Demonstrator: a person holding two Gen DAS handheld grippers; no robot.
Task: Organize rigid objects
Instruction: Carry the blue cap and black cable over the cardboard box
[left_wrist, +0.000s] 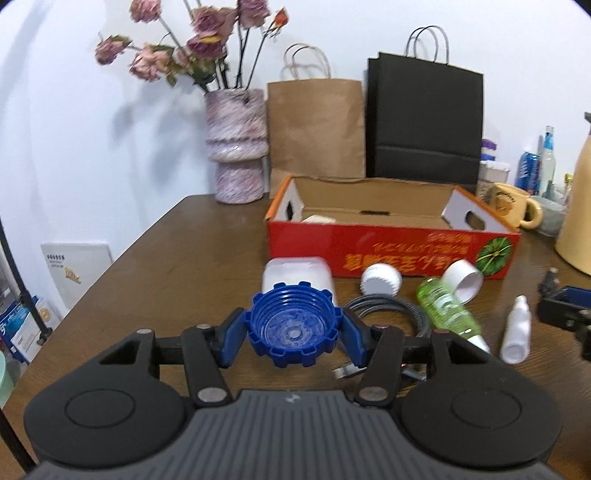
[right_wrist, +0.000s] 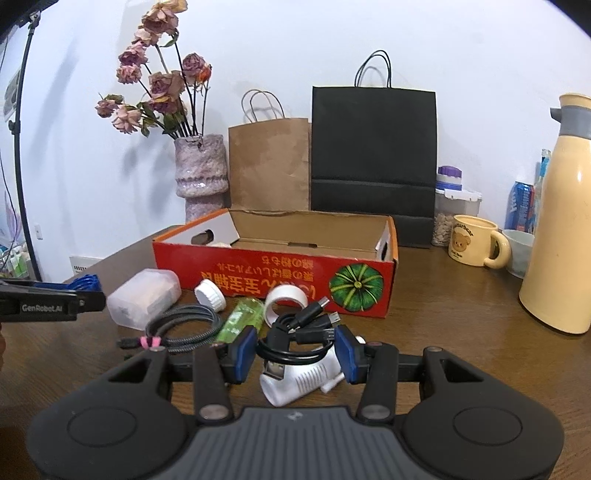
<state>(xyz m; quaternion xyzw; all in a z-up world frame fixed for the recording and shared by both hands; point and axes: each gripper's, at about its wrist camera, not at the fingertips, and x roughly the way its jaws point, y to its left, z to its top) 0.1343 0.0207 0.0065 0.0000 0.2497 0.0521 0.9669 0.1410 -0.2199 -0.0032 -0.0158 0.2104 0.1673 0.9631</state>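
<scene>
Between the left gripper's (left_wrist: 293, 332) blue pads: a blue cap (left_wrist: 293, 325), clamped.
Ridged rim, threaded hollow facing near; right gripper (right_wrist: 295, 352) clasps a coiled black cable (right_wrist: 295, 332).

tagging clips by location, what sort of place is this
Most likely a room in a home, at a wooden table used as a catch-all. A vase of dried roses stands by the wall, with paper shopping bags behind a red cardboard box, and a bear mug beside a cream thermos jug.
</scene>
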